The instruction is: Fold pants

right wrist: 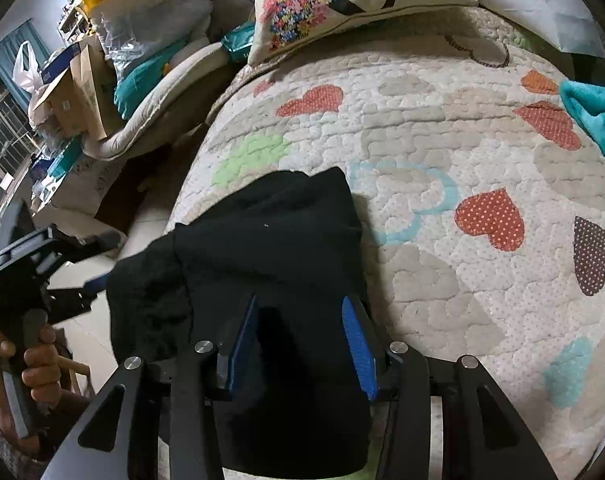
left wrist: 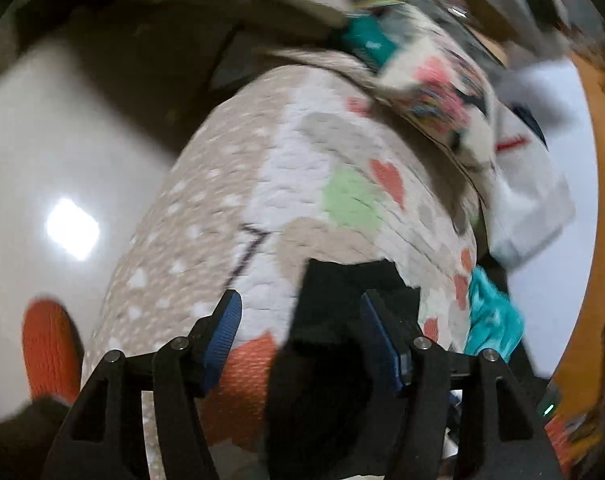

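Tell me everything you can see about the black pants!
The black pants look soft and plain, with no pattern. They lie bunched in thick folds near the edge of the heart-patterned quilt, one part sagging over that edge. The right gripper has its blue fingers on either side of the cloth with space between, seemingly not pinching. In the left wrist view, the left gripper is over the pants' edge, fingers apart. No waistband or pockets show.

Heavy motion blur smears the left wrist view, where a white glare patch (left wrist: 73, 229) shines off the glossy floor (left wrist: 42, 152), while the right wrist view is sharp, evenly lit, with dark, bent fisheye edges.
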`<state>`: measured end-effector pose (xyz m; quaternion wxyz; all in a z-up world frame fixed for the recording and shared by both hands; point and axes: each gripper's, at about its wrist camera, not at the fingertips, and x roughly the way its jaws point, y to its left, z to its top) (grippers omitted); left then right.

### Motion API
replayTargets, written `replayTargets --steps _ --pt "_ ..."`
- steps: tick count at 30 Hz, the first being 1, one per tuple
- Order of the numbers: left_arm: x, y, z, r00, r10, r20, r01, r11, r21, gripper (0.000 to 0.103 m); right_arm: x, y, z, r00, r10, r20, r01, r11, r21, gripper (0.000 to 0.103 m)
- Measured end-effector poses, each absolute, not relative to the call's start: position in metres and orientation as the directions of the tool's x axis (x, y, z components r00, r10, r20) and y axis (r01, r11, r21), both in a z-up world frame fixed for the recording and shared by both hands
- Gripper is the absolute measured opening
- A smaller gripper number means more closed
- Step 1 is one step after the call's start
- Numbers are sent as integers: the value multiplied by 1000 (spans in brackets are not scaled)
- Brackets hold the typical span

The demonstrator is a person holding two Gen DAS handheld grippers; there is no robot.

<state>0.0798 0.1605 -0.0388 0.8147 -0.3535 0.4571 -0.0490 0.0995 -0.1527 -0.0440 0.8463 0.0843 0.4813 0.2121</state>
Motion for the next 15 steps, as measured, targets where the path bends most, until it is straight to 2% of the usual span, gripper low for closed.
replayTargets --steps 3,5,8,11,13,15 --pt "87 125 -41 506 -348 -789 -163 860 -484 62 97 -151 -43 451 430 -782 -293 899 326 49" --pt "92 112 -60 420 -247 -873 -176 922 -346 63 96 -150 -44 452 421 -787 -301 902 310 49" --pt "88 140 -77 379 -336 -862 -284 845 -454 65 95 -152 -42 456 411 -789 -303 906 296 49" --pt "81 162 -76 411 -327 -851 -343 809 -477 65 97 -159 -34 473 425 -772 -303 901 310 50" --pt "75 168 -70 447 -340 -827 -338 792 -508 64 99 -164 -29 481 430 -764 -302 899 316 53" --pt "69 168 -68 470 -412 -781 -301 757 -580 64 104 -170 -28 484 436 -759 -294 898 328 56"
